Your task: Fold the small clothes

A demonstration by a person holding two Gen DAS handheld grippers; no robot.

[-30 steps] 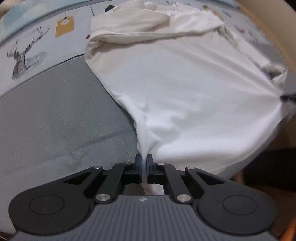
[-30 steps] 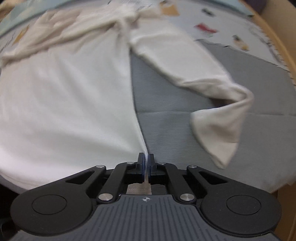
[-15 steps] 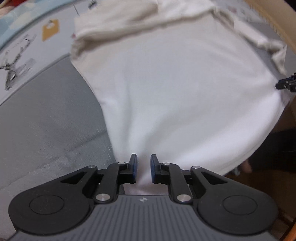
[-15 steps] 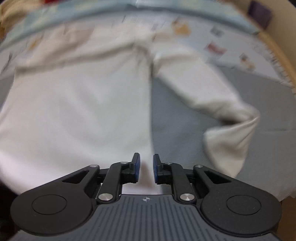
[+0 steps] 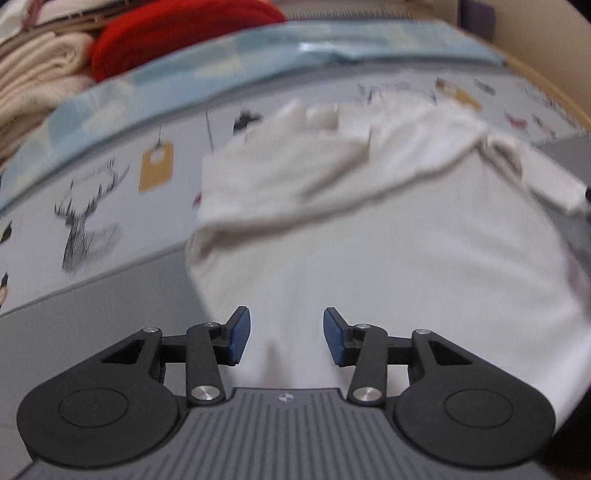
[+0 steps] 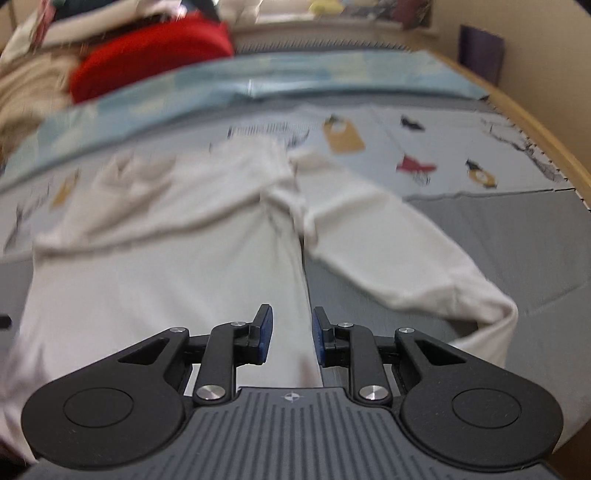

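Note:
A white long-sleeved shirt [image 5: 388, 236] lies spread on the grey mat, its hem toward me; it also shows in the right wrist view [image 6: 166, 266]. One sleeve [image 6: 399, 258] stretches out to the right with its cuff curled up. The other sleeve is folded across the chest [image 5: 295, 177]. My left gripper [image 5: 286, 338] is open and empty above the hem's left part. My right gripper [image 6: 291, 334] is open and empty above the shirt's right side edge.
A grey mat [image 5: 74, 332] and a light blue printed sheet [image 6: 443, 155] cover the surface. A red cushion [image 5: 177, 33] and folded beige cloths [image 5: 33, 81] lie at the far left. A wooden edge [image 6: 535, 129] runs along the right.
Both grippers were shut on the shirt's hem corners, then opened and let go. Both have lifted and tilted up, so the far end of the surface now shows.

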